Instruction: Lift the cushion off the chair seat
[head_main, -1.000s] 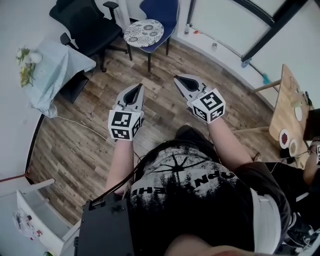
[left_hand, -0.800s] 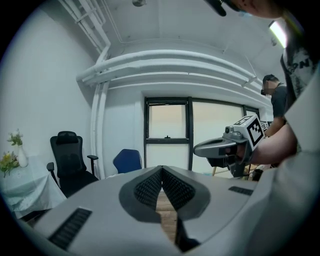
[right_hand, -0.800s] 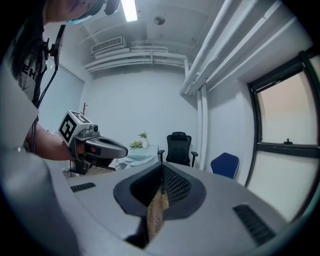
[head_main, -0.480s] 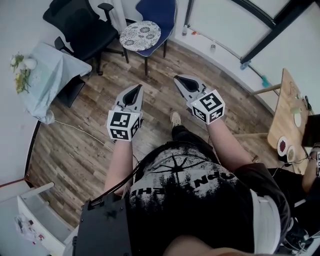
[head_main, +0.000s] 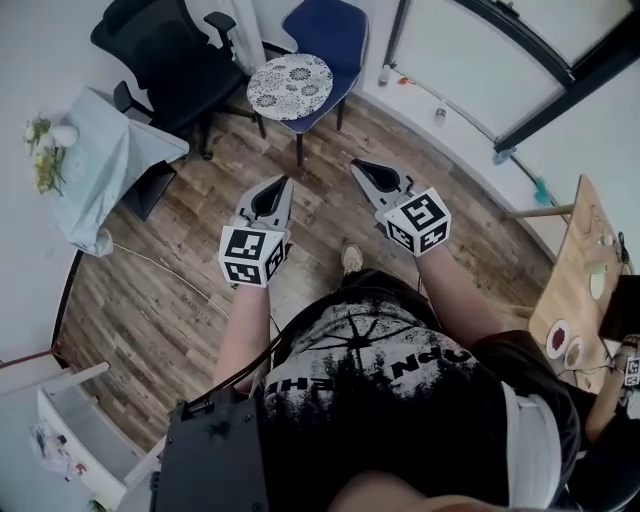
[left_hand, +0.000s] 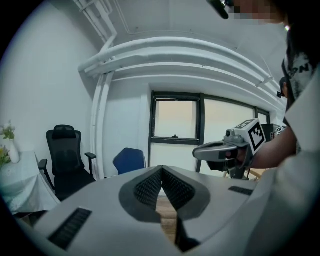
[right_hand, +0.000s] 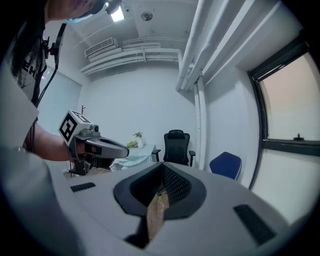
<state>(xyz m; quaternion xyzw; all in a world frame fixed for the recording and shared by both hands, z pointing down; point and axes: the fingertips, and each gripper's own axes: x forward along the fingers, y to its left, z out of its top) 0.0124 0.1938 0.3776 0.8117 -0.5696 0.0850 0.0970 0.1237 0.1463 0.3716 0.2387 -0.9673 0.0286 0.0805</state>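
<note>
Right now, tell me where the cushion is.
In the head view, the round patterned cushion lies at top centre on the seat of the blue chair, just right of the black office chair.

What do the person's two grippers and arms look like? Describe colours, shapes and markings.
Both the left gripper and right gripper are light grey, tapering wedges with dark, ribbed fingers. Each carries a white cube printed with black square markers. The person wears a black short-sleeved T-shirt with white print.
</note>
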